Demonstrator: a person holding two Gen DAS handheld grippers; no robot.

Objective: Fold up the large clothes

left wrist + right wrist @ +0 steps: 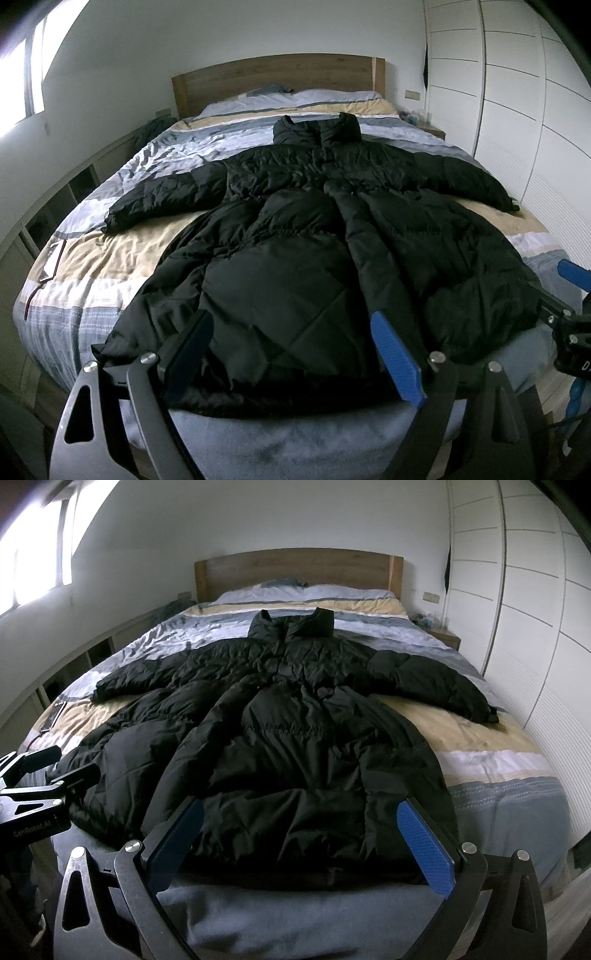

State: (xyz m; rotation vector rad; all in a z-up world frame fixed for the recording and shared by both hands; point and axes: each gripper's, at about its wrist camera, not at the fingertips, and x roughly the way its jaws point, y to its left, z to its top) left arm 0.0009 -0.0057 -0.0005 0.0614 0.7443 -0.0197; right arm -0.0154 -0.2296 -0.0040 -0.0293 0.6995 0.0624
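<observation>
Left gripper spread above coat; phone clearer right view.

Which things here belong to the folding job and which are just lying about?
For the job:
- coat, spread flat on the bed
- left gripper, open
- right gripper, open

Lying about:
- phone on the bed's edge
- pillows
- nightstand with small items, too blurred to name
- wardrobe

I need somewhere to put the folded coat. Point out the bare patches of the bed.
Free: the striped bedding between the coat's collar and the pillows; the tan strip between the coat's hem and its sleeve. Crowded: the middle, under the black coat; a dark flat item lies at the window-side edge.
</observation>
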